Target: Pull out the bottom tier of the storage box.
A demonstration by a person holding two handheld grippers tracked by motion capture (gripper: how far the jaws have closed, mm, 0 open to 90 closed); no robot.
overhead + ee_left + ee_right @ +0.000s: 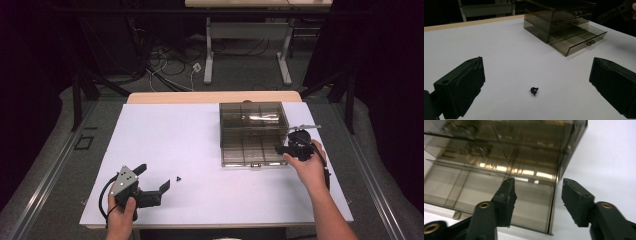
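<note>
A smoky see-through drawer box [252, 120] stands at the back right of the white table [165, 130], its bottom drawer [250, 155] pulled out toward me. My right gripper [286, 142] is at that drawer's right front corner. In the right gripper view its jaws [539, 185] stand open astride the drawer's right wall [552, 215], one over the drawer floor, one outside, pads apart from it. My left gripper [154, 176] rests open near the front left. A small black part [178, 178] lies just right of it, on the table between and ahead of its jaws [534, 90].
The drawer box [556, 17] has several drawers with small metal knobs [590, 43]. Beyond the table's far wooden edge [210, 96] are a desk's white legs and cables on the floor. Metal rails run along both sides of the table.
</note>
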